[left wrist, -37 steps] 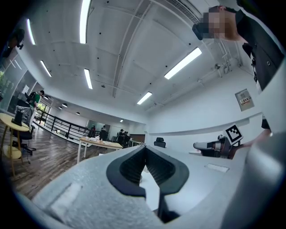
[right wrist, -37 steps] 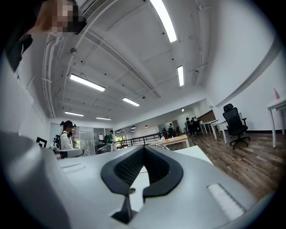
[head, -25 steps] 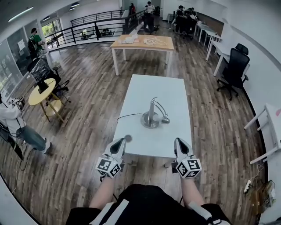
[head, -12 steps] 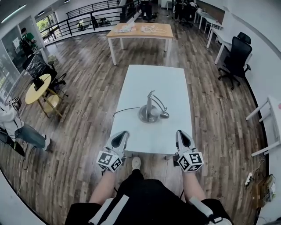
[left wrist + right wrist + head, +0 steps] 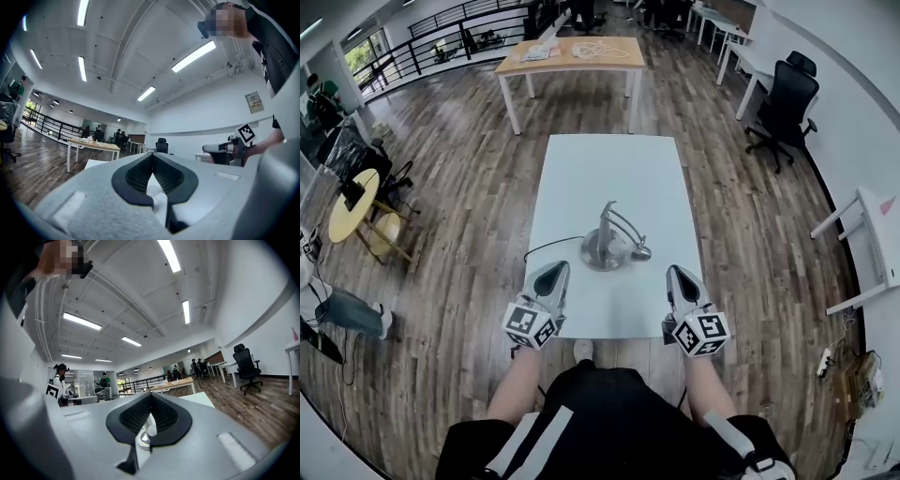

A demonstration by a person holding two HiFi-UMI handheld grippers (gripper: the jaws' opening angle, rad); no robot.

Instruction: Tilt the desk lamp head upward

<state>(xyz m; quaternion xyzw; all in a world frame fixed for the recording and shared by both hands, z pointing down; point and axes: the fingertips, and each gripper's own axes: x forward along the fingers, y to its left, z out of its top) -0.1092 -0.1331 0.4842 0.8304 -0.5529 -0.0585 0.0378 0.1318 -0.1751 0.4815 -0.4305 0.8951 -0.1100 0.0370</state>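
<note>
A silver desk lamp (image 5: 605, 242) stands on a long white table (image 5: 609, 169), on a round base with a jointed arm. Its small head (image 5: 641, 252) hangs low to the right, pointing down. My left gripper (image 5: 557, 269) is shut and empty over the table's near edge, left of the lamp. My right gripper (image 5: 675, 273) is also shut and empty, to the right and a little nearer than the lamp head. Neither touches the lamp. In the right gripper view the lamp (image 5: 146, 433) shows behind the closed jaws (image 5: 151, 397). The left gripper view shows its jaws (image 5: 152, 154) closed.
The lamp's dark cord (image 5: 546, 247) runs off the table's left edge. A wooden table (image 5: 572, 54) stands beyond, a black office chair (image 5: 783, 94) at the right, a round yellow table (image 5: 352, 192) at the left. Wooden floor surrounds the white table.
The person has stepped closer to the table. Both grippers, before short of the near edge, now reach over it on either side of the lamp. Both stay shut.
</note>
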